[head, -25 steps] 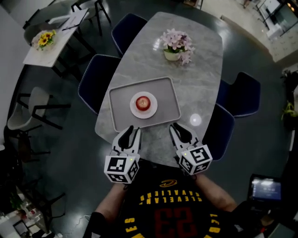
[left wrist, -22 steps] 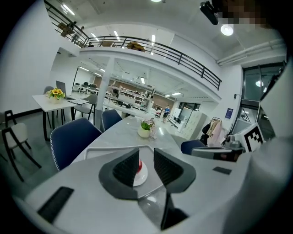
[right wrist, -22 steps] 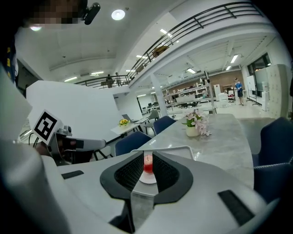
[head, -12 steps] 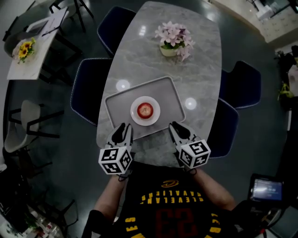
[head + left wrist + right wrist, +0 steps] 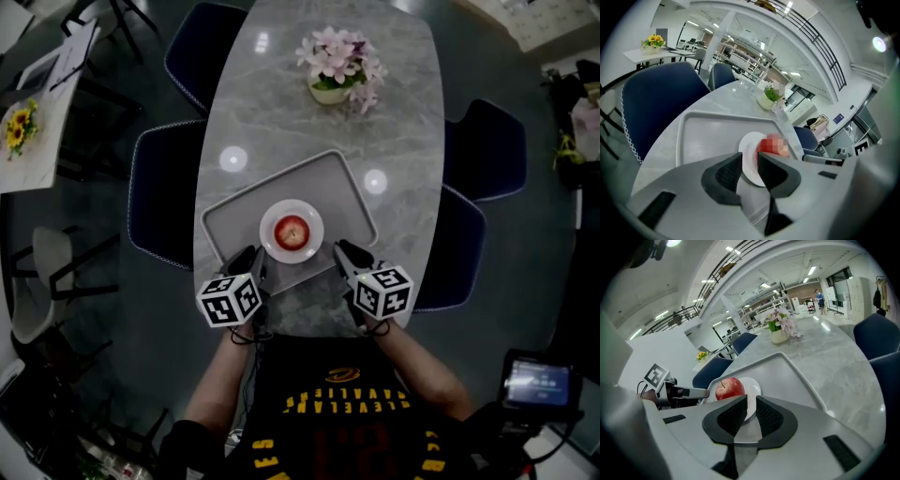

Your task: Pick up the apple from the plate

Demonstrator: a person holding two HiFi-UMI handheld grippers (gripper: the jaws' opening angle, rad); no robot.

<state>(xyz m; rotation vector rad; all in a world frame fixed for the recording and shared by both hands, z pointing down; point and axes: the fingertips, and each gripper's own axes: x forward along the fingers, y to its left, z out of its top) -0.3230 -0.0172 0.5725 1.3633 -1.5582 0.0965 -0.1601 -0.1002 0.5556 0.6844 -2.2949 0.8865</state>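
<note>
The red apple (image 5: 292,231) sits in the middle of a small white plate (image 5: 271,240). The plate lies toward the near side of a grey tray (image 5: 225,208) on a marbled grey table (image 5: 403,131). In the right gripper view the apple shows plainly, stem up, but its lower edge is cut off behind one of that gripper's own jaws. In the left gripper view it is only a blurred red patch, partly hidden behind a jaw. The left gripper (image 5: 750,158) hovers at the tray's near edge, just left of the plate. Its jaws stand a narrow gap apart with nothing between them, and only the plate's rim shows through the slit. The right gripper (image 5: 751,400) hangs at the plate's near right, its jaws likewise slightly parted and empty. Neither gripper touches the apple, and I cannot tell whether either one's tips rest on the tray. At the far end of the table stands a pot of pale pink flowers (image 5: 335,64). Navy chairs (image 5: 159,202) flank both long sides, partly tucked under the tabletop. The person's forearms (image 5: 217,375) and dark jersey fill the bottom of the head view.
</note>
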